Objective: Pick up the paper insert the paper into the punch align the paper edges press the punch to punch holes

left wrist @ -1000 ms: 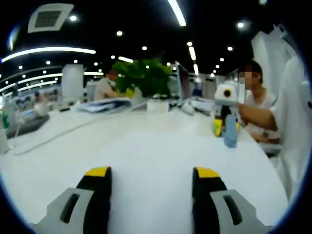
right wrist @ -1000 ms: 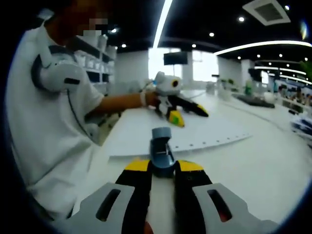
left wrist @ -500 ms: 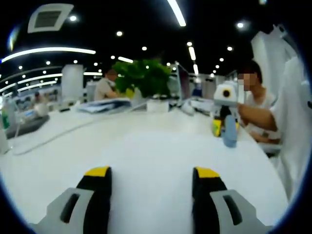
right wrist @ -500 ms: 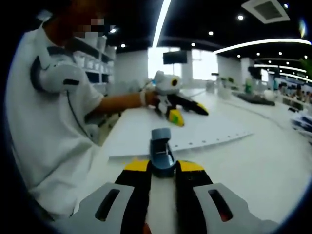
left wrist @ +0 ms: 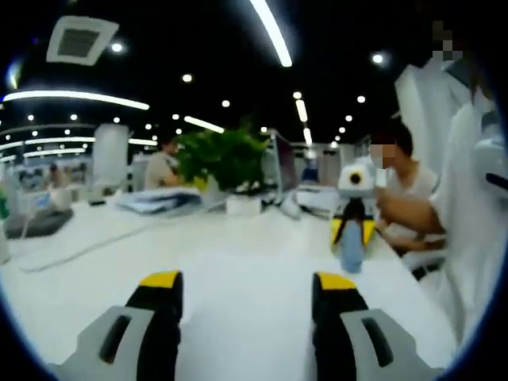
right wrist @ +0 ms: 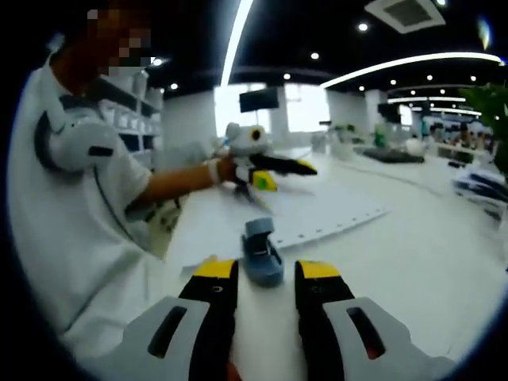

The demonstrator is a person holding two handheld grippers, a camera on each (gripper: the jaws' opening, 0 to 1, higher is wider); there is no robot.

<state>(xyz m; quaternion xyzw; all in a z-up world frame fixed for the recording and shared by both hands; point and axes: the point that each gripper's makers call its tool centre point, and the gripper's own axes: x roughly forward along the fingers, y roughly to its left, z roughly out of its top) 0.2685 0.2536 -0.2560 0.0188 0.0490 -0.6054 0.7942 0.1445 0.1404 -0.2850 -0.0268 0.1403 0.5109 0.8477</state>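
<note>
One white paper [right wrist: 270,226], holes along its edge, lies behind blue punch [right wrist: 260,252]; both tongs released.

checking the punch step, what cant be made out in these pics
- Right gripper view: the front base of the small blue hole punch sits low between the right gripper jaws, contact unclear.
- Right gripper view: holes along the white paper sheet edge are too blurred to count.
- Left gripper view: the punch is small and blurred.
</note>
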